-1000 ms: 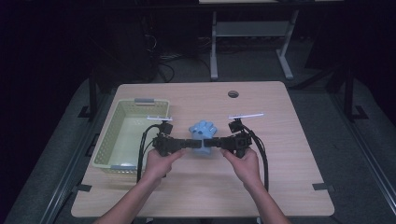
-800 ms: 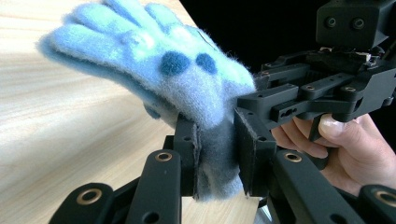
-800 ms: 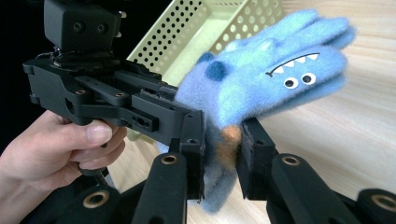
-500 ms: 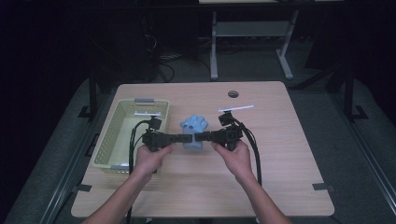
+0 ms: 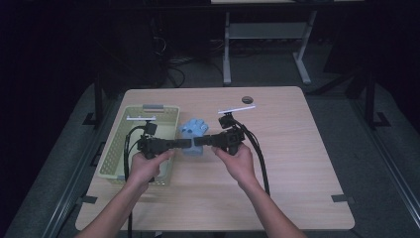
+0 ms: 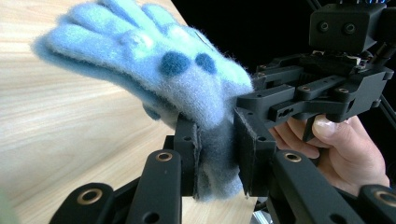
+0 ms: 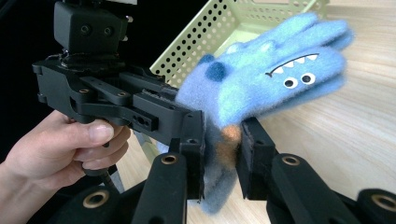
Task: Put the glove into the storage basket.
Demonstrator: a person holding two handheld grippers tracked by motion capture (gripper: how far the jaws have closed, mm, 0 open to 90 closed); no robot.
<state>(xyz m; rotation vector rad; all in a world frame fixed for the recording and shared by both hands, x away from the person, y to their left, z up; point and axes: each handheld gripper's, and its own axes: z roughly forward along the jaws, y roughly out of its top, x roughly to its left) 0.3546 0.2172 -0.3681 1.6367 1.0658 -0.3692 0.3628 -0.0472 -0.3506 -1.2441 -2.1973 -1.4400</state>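
Above our pale wooden table (image 5: 297,163) in a dark room, just right of the green basket (image 5: 119,148), both our left claw (image 5: 185,143) and right claw (image 5: 198,141) pinch the blue glove (image 5: 194,128).

**Fuzzy cloth, matt plastic, pale wood**

The blue glove (image 6: 154,70) is fluffy, napped fleece. Both the left gripper (image 5: 184,143) and right gripper (image 5: 199,141) look matt black plastic. The basket (image 7: 210,37) is smooth perforated green plastic; the table (image 5: 297,148) shows light wood grain.
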